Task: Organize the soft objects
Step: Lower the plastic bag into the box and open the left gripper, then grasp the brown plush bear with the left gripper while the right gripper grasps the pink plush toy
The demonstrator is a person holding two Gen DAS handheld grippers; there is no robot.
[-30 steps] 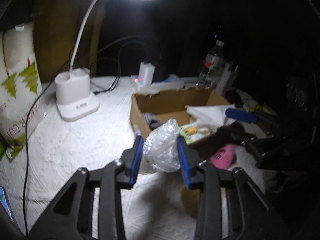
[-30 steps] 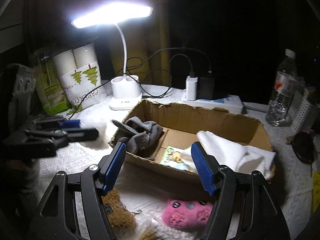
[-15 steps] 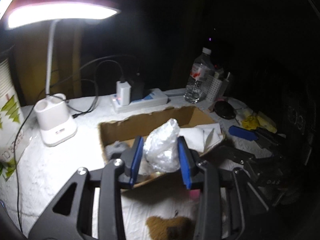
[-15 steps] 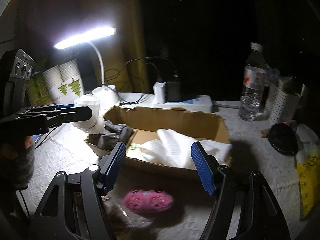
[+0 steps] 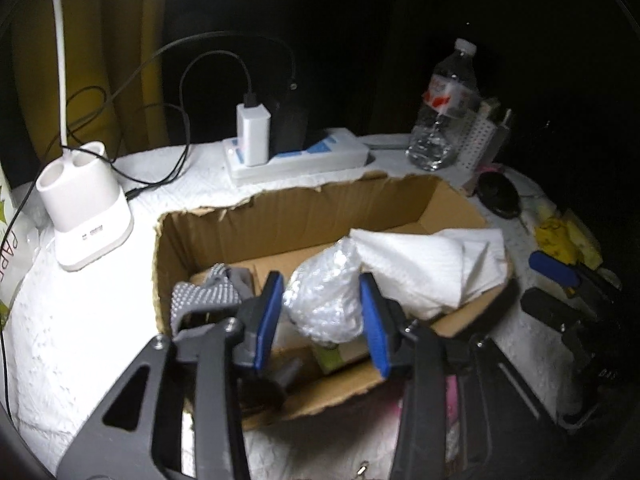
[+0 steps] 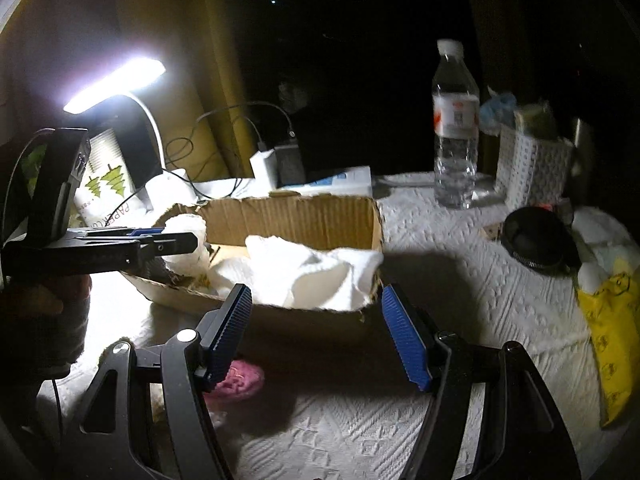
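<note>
**Onlooker 1:** Bubble wrap, that crumpled clear wad [image 5: 324, 292], sits between the blue fingers [image 5: 267, 312] of the left gripper [image 5: 320, 316], right over the open brown cardboard box [image 5: 280, 216]. The fingers are parting, and whether they're off the wad yet I can't tell.

**Onlooker 2:** Best let it drop into the gap between the grey knitted glove [image 5: 208, 294] and the folded white cloth [image 5: 424, 268], I'd say, and not lift away until the fingers are well clear, or it may cling and come back out.

**Onlooker 1:** The right gripper [image 6: 320, 332]?

**Onlooker 2:** Spread wide, nothing in it, hovering on the near side of the box. The pink plush toy [image 6: 240, 380] lies on the white textured tabletop [image 6: 460, 300] just below its left finger.
</note>
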